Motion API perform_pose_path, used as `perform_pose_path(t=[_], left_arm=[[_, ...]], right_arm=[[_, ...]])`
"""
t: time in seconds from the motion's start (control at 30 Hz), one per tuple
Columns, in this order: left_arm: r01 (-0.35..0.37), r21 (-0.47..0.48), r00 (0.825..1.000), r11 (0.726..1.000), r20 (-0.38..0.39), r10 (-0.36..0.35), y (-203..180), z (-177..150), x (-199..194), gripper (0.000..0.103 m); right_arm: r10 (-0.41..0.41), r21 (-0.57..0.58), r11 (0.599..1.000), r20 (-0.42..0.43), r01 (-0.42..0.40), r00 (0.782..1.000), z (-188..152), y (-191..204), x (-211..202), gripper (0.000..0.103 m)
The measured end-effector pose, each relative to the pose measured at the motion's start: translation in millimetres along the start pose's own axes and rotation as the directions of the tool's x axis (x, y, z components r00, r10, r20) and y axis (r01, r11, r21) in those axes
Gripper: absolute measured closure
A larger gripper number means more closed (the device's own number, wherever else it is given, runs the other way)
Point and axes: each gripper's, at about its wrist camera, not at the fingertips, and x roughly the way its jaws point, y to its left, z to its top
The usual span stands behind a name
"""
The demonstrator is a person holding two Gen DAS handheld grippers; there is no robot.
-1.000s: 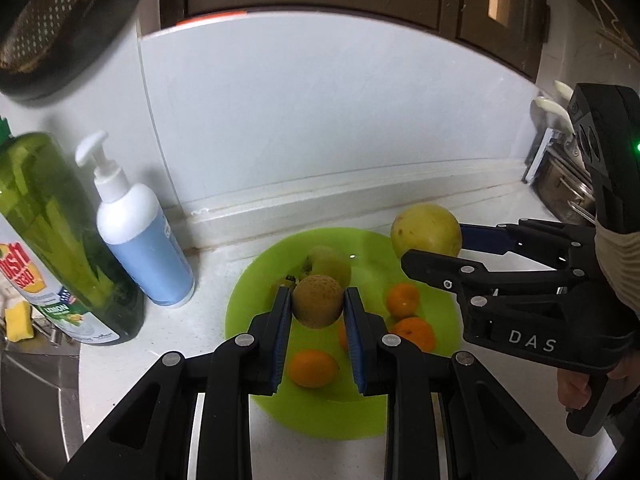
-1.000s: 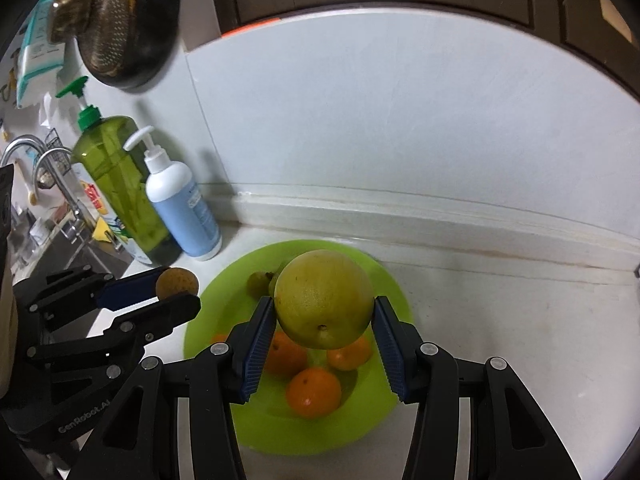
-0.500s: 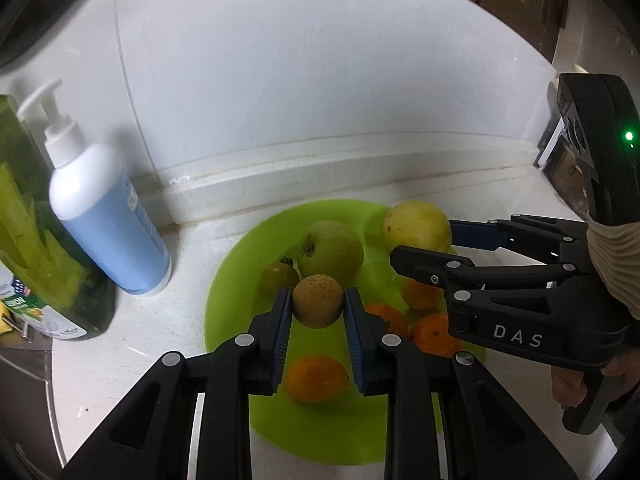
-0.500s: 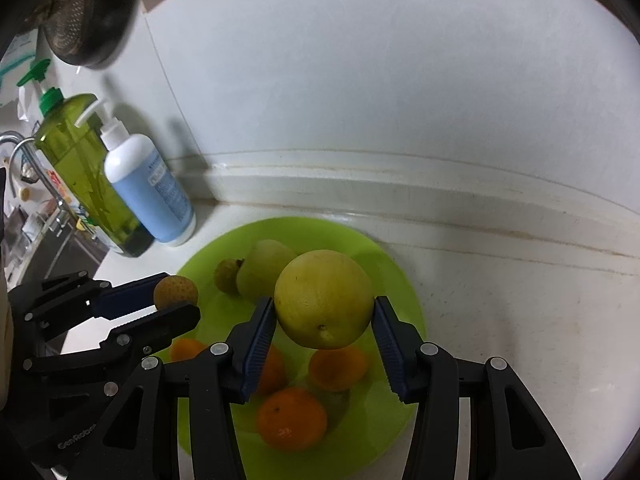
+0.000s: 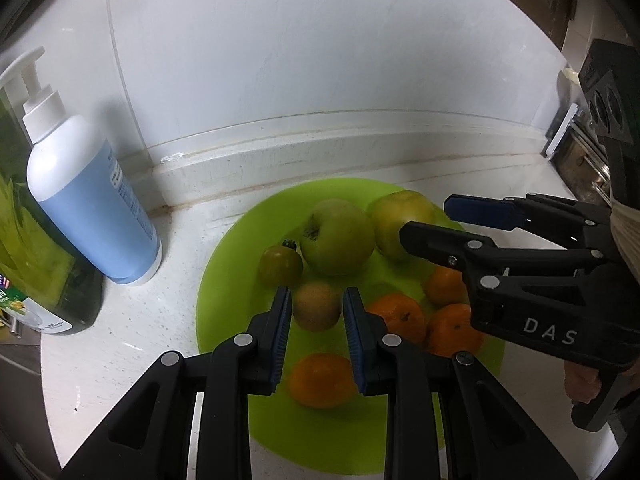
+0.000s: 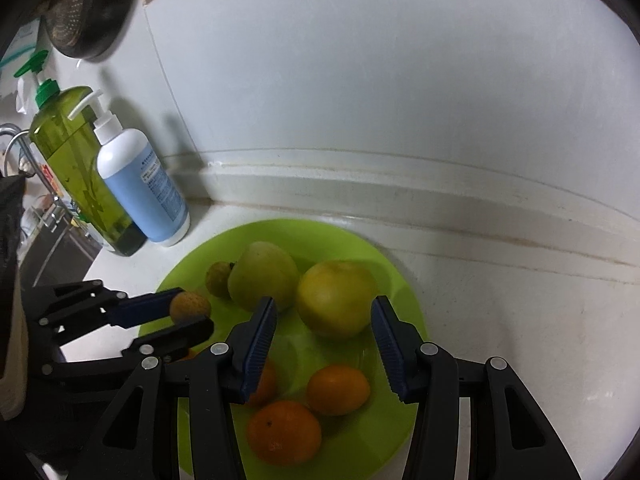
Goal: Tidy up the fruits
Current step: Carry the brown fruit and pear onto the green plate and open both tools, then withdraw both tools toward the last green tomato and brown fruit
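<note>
A lime green plate on the white counter holds a green apple, a small green fruit and several oranges. My left gripper is shut on a small brown fruit low over the plate. My right gripper is open around a large yellow citrus that rests on the plate, jaws apart from it.
A blue and white pump bottle and a green soap bottle stand left of the plate by the wall. A sink with a tap lies further left. A metal appliance is at the right.
Both grippers moved down toward the plate. My right gripper opened and let go of the yellow citrus, which now sits on the plate. My left gripper still holds the brown fruit.
</note>
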Motion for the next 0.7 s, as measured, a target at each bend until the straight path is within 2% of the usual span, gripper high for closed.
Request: perform_pose_path(t=[0.07, 0.37, 0.7], left_arm=[[-0.001, -0.005, 1.000, 1.000, 0.000, 0.001, 0.9, -0.2, -1.1, 0.068], [-0.008, -0.020, 0.999, 1.000, 0.034, 0.009, 0.7, -0.9, -21.6, 0.064], [-0.015, -0.005, 0.993, 1.000, 0.120, 0.016, -8.7, -6.4, -69.0, 0.053]], right_arm=[[-0.001, 0.001, 1.000, 0.001, 0.001, 1.000, -1.7, 0.7, -1.8, 0.053], [-0.005, 0.011, 1.000, 0.031, 0.005, 1.000, -6.8, 5.5, -21.6, 0.053], [-0.013, 0.016, 1.000, 0.118, 0.011, 0.993, -16.7, 16.4, -74.5, 0.053]])
